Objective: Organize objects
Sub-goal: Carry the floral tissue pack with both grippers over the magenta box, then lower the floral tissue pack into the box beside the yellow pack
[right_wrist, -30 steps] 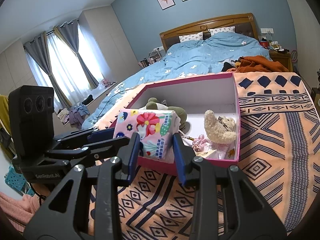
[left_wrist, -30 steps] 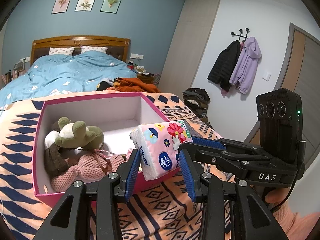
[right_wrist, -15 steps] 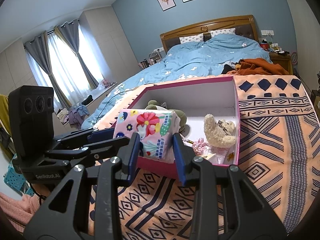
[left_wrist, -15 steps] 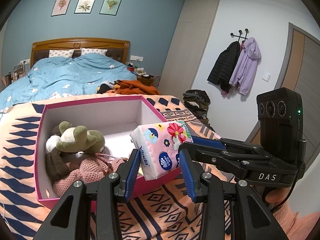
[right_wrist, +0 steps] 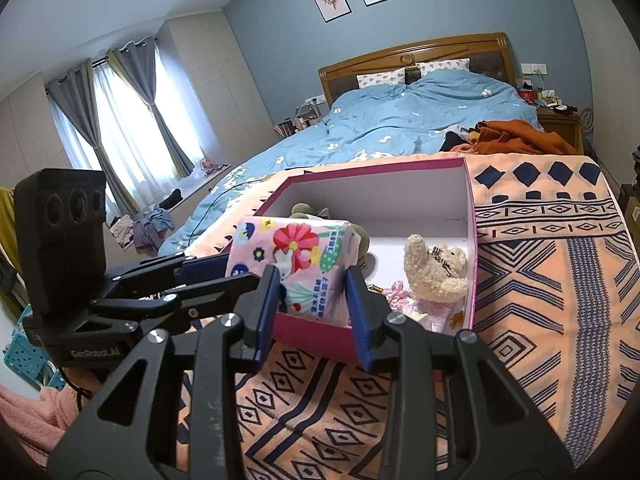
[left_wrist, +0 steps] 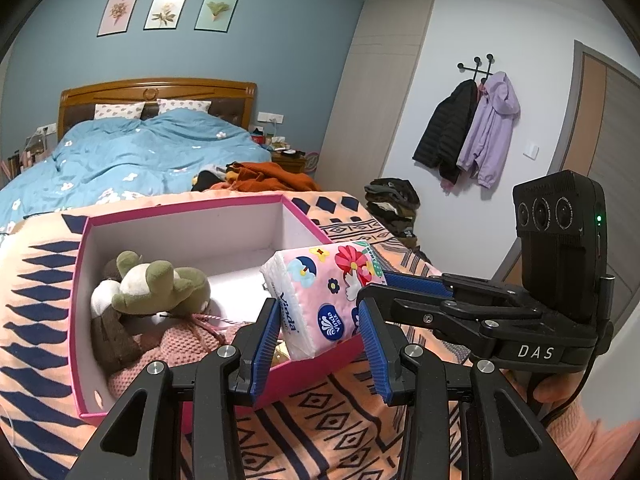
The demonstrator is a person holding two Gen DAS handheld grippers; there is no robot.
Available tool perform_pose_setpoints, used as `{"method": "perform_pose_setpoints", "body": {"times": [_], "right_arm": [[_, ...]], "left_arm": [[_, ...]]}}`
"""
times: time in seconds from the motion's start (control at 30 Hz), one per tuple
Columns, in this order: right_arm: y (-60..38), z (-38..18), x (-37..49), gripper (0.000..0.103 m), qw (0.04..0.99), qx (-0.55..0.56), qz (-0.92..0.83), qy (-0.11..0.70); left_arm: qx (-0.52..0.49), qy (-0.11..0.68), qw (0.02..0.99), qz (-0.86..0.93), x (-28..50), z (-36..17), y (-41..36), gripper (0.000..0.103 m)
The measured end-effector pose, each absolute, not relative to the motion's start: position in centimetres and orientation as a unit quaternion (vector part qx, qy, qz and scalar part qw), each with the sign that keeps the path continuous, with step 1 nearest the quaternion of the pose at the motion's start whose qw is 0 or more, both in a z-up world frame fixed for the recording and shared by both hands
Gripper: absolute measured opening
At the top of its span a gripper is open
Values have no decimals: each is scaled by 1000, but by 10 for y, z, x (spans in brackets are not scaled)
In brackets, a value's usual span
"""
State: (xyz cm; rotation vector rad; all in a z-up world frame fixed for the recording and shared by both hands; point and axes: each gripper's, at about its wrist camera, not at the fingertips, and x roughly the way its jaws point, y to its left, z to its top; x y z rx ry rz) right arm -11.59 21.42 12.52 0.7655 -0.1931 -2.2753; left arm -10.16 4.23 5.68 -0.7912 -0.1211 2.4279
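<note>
A pink floral tissue pack (left_wrist: 324, 296) hangs over the near rim of an open pink box (left_wrist: 180, 208) on the patterned blanket. My left gripper (left_wrist: 320, 340) is shut on the pack's near end. My right gripper (right_wrist: 312, 308) is shut on the same pack (right_wrist: 296, 256) from the other side. Each gripper shows in the other's view: the right gripper (left_wrist: 400, 284) at the pack's right, the left gripper (right_wrist: 208, 268) at its left. Inside the box (right_wrist: 372, 164) lie a green plush frog (left_wrist: 156, 284), a pink knitted toy (left_wrist: 176, 344) and a cream teddy bear (right_wrist: 434, 270).
The box rests on an orange and navy patterned blanket (right_wrist: 552, 280) at the foot of a bed with a blue duvet (right_wrist: 420, 120). An orange garment (left_wrist: 268, 174) lies behind the box. Coats (left_wrist: 472, 132) hang by a door, and clothes (left_wrist: 392, 200) are piled on the floor.
</note>
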Motion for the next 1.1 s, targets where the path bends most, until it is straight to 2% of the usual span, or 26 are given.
{"method": "perform_pose_setpoints", "body": {"times": [1.1], "right_arm": [[211, 124, -130, 37, 353, 302, -883, -71]], "left_arm": [[-298, -49, 287, 909, -118, 51, 38, 40]]}}
